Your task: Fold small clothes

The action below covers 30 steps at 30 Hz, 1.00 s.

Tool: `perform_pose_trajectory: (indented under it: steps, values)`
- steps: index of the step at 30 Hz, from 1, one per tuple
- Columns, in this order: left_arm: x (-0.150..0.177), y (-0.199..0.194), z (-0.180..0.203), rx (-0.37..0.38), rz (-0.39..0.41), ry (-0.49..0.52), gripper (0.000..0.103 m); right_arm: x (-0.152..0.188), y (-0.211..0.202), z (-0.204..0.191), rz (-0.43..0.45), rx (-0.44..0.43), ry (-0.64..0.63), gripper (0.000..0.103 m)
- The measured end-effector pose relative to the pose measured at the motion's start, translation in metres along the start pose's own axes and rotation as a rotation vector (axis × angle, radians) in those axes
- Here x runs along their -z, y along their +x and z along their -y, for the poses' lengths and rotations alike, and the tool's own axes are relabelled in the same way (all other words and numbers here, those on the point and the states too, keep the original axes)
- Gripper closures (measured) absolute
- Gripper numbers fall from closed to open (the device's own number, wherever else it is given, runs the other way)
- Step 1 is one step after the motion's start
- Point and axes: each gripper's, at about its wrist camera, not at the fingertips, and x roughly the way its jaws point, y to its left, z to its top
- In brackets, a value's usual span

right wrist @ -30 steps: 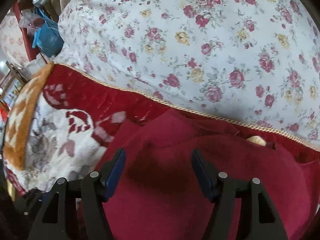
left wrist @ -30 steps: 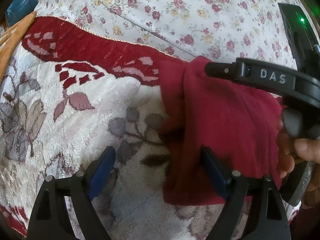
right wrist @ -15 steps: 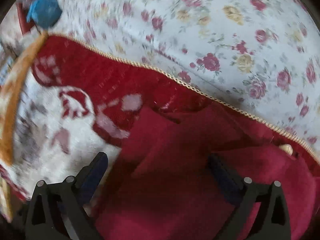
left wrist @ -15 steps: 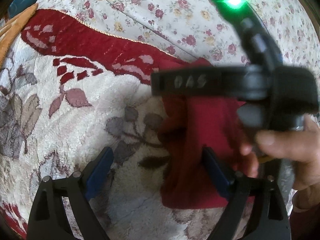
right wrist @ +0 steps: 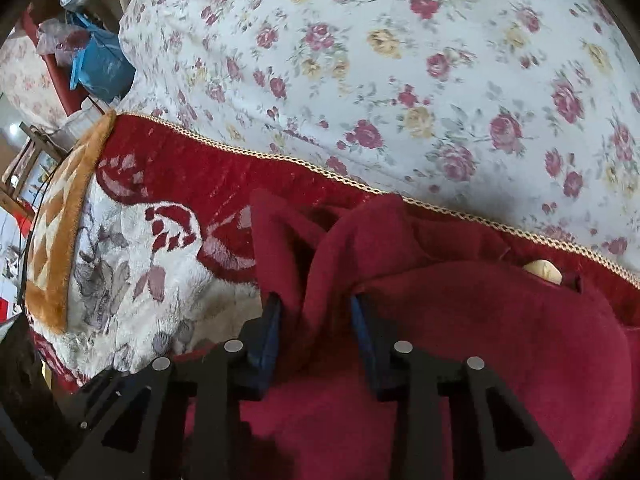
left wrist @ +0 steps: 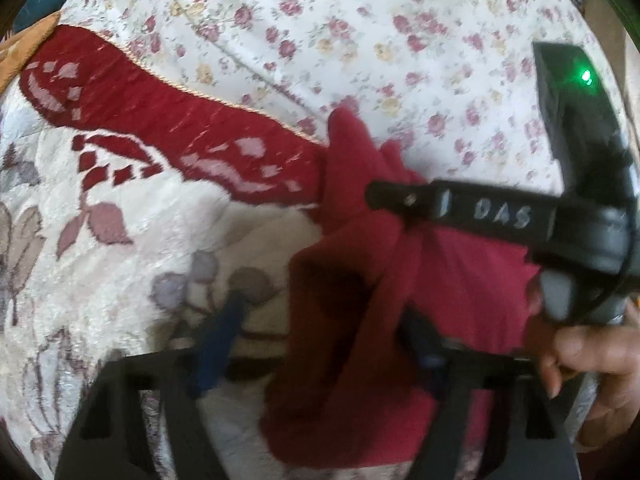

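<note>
Red cloth point(right wrist: 460, 320) is bunched up between the blue pads point(right wrist: 272, 328) of the right gripper point(right wrist: 316, 320), whose jaws have just been closing and now pinch a fold. The left gripper point(left wrist: 320, 344) has been closing too, with the cloth's edge between its jaws. Both point down at the fuzzy blanket point(left wrist: 120, 260). A hand point(left wrist: 592, 364) holds the right tool. Flowered sheet point(right wrist: 400, 80) lies beyond.

We see soft, even daylight in both fisheye views, whose corners curve into black. In the left wrist view motion blur smears the left gripper point(left wrist: 320, 344) and a green indicator light point(left wrist: 586, 77) glares. The right wrist view is sharper; a soft shadow falls on the floral sheet point(right wrist: 400, 80).
</note>
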Motion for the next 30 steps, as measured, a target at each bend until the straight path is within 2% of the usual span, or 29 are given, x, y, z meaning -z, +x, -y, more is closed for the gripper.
perform_pose_trajectory:
  steps: [1, 2, 5, 11, 16, 19, 21, 23, 24, 30]
  values:
    - [-0.001, -0.001, 0.003, 0.019, -0.004, 0.005, 0.061, 0.001, -0.001, -0.001, -0.002, -0.001, 0.0, 0.066]
    - [-0.001, -0.002, 0.005, 0.029, -0.002, 0.01, 0.067, 0.001, -0.003, -0.002, 0.0, 0.001, 0.001, 0.066]
    - [-0.001, -0.004, 0.014, 0.018, 0.021, 0.04, 0.076, 0.002, -0.004, -0.002, 0.001, 0.001, 0.007, 0.066]
    - [-0.001, -0.006, 0.021, 0.017, 0.019, 0.069, 0.08, 0.005, -0.011, 0.003, -0.007, -0.016, 0.038, 0.066]
    - [0.008, -0.014, 0.025, 0.008, 0.024, 0.083, 0.083, 0.005, -0.012, -0.002, -0.02, 0.009, 0.032, 0.063]
    - [0.01, -0.017, 0.024, 0.01, 0.026, 0.085, 0.085, 0.002, -0.013, -0.006, -0.042, 0.028, 0.029, 0.051]
    - [0.011, -0.018, 0.023, 0.011, 0.031, 0.086, 0.086, -0.002, -0.015, -0.006, -0.048, 0.023, 0.048, 0.027]
    - [0.012, -0.021, 0.021, 0.015, 0.036, 0.083, 0.087, -0.007, -0.016, -0.007, -0.048, 0.012, 0.066, 0.012]
    - [0.012, -0.021, 0.02, 0.017, 0.037, 0.081, 0.087, -0.011, -0.014, -0.01, -0.055, 0.008, 0.064, 0.008]
    - [0.017, -0.024, 0.015, 0.026, 0.035, 0.08, 0.087, -0.024, 0.021, -0.034, -0.148, 0.071, -0.037, 0.008]
